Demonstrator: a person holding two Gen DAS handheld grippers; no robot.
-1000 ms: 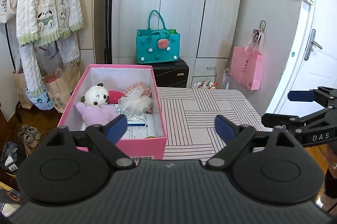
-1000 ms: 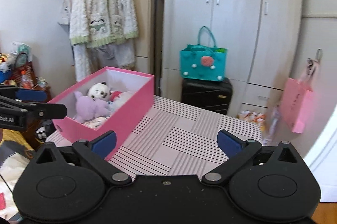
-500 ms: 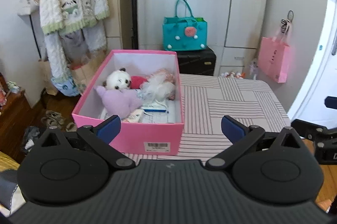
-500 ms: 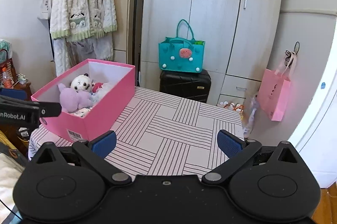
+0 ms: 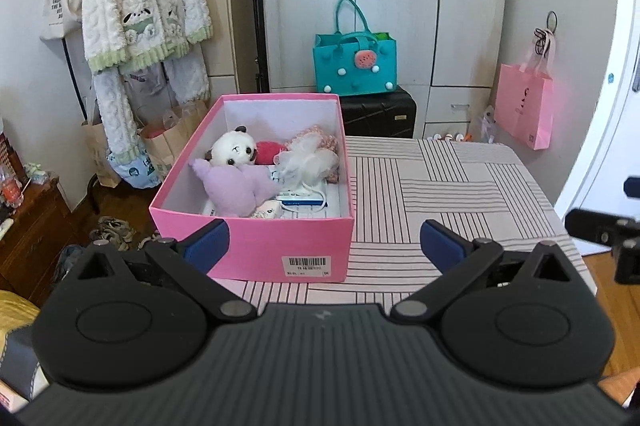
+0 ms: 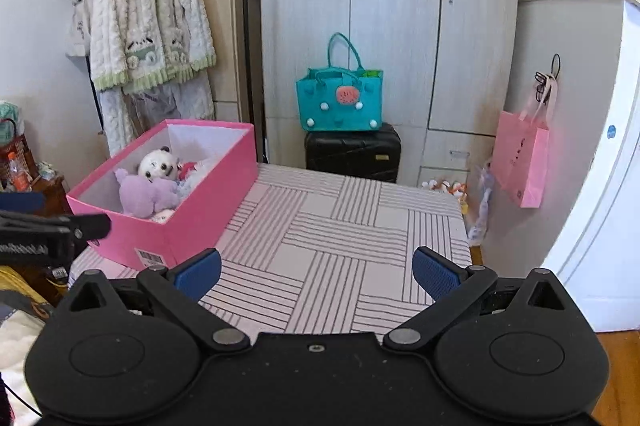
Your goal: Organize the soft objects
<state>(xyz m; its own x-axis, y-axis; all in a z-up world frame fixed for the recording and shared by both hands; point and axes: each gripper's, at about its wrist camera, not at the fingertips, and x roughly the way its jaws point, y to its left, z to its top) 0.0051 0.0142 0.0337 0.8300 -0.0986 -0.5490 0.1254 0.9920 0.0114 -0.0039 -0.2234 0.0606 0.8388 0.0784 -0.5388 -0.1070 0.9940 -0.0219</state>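
Pink box (image 5: 256, 246), purple plush (image 5: 234, 185), pink-striped tablecloth (image 5: 440, 193), blue fingers (image 5: 206, 246)

The box (image 5: 256, 246) stands on the desk (image 5: 440, 185), along its left edge and reaching almost to the near edge. In the box lie the soft toys: the panda toy (image 5: 234, 149) at the back left, the plush animal (image 5: 236, 185) before it, the net sponge (image 5: 308, 161) to their right. Behind the far edge of the desk stands a suitcase (image 5: 380, 109) with a bag (image 5: 354, 65) on it. A paper bag (image 5: 524, 103) hangs on the wall, right of the suitcase.
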